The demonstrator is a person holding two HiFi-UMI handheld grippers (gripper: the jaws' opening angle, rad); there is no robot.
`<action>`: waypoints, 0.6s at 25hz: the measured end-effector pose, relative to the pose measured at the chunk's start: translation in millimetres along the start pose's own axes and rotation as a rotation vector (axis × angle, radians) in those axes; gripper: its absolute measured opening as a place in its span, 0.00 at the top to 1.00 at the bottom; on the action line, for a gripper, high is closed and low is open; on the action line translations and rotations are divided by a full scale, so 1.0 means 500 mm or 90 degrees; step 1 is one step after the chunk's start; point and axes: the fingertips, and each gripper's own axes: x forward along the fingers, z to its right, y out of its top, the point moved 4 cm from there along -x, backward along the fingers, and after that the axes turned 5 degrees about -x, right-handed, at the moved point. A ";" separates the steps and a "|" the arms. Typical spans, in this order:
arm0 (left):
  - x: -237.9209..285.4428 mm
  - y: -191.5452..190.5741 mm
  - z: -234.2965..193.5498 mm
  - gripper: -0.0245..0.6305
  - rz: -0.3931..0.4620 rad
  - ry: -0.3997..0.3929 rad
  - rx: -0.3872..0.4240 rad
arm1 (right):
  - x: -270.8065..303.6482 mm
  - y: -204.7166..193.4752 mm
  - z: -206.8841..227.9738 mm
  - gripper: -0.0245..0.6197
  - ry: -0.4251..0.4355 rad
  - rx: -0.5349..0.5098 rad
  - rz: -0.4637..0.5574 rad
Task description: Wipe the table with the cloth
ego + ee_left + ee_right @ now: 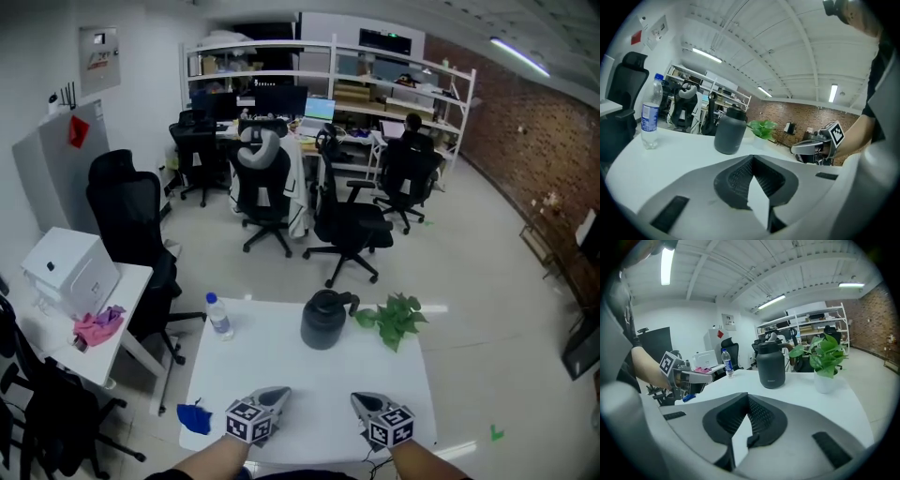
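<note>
A small blue cloth [194, 417] lies at the front left corner of the white table [281, 361]; in the right gripper view the cloth [689, 398] shows just under the left gripper. My left gripper [278, 395] is over the table's near edge, right of the cloth and apart from it, jaws shut with nothing between them [753, 157]. My right gripper [359, 400] is level with it near the front right, also shut and empty [747, 394].
A water bottle [218, 317], a dark jug [324, 320] and a potted plant [394, 319] stand along the table's far side. A side table at the left holds a white box [70, 272] and a pink cloth [98, 326]. Black office chairs [131, 220] stand beyond.
</note>
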 end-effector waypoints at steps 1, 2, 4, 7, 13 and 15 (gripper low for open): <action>0.017 -0.007 0.007 0.96 -0.005 -0.002 -0.004 | 0.007 -0.001 -0.002 0.95 0.002 -0.001 -0.001; 0.033 -0.012 0.013 0.96 -0.010 -0.004 -0.009 | 0.014 -0.002 -0.006 0.95 0.006 -0.004 -0.002; 0.063 -0.022 0.024 0.96 -0.019 -0.004 -0.013 | 0.031 -0.004 -0.011 0.95 0.014 -0.010 -0.003; 0.098 -0.033 0.033 0.96 -0.038 -0.001 -0.004 | 0.057 -0.008 -0.012 0.95 0.017 -0.014 -0.007; 0.132 -0.028 -0.006 0.96 -0.047 0.032 0.000 | 0.115 -0.005 0.016 0.95 0.006 -0.009 -0.007; 0.137 -0.026 -0.016 0.96 -0.050 0.036 0.004 | 0.129 -0.002 0.028 0.95 0.002 -0.002 -0.004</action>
